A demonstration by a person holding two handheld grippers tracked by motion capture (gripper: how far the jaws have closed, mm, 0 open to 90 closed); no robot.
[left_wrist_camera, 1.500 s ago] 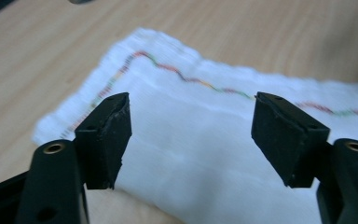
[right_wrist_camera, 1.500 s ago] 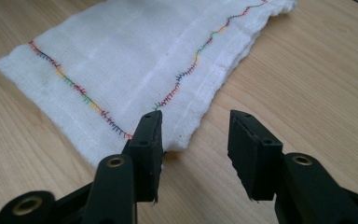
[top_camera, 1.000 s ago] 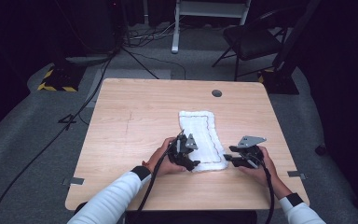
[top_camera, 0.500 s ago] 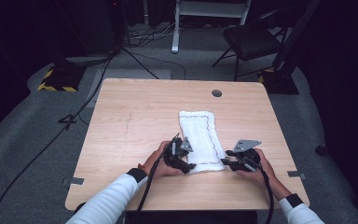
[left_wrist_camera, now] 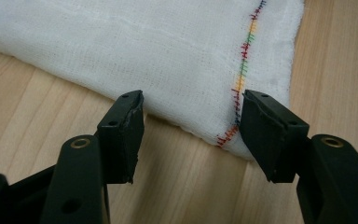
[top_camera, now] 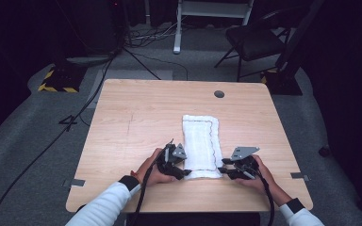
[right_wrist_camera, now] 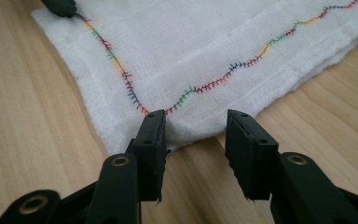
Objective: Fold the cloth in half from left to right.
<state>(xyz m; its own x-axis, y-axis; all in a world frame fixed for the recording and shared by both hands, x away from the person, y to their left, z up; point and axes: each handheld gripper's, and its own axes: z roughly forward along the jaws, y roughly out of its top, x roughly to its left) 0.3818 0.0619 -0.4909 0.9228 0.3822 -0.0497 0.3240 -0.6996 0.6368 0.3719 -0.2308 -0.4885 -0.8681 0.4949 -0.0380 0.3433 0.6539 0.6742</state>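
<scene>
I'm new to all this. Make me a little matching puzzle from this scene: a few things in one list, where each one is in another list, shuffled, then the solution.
Things:
1. white cloth
2. left gripper
3. right gripper
4. chair

Places:
A. on the floor beyond the table
B. at the cloth's near right corner
C. lying flat on the table
D. at the cloth's near left corner

Pairs: 1-C, 2-D, 3-B, 4-A
</scene>
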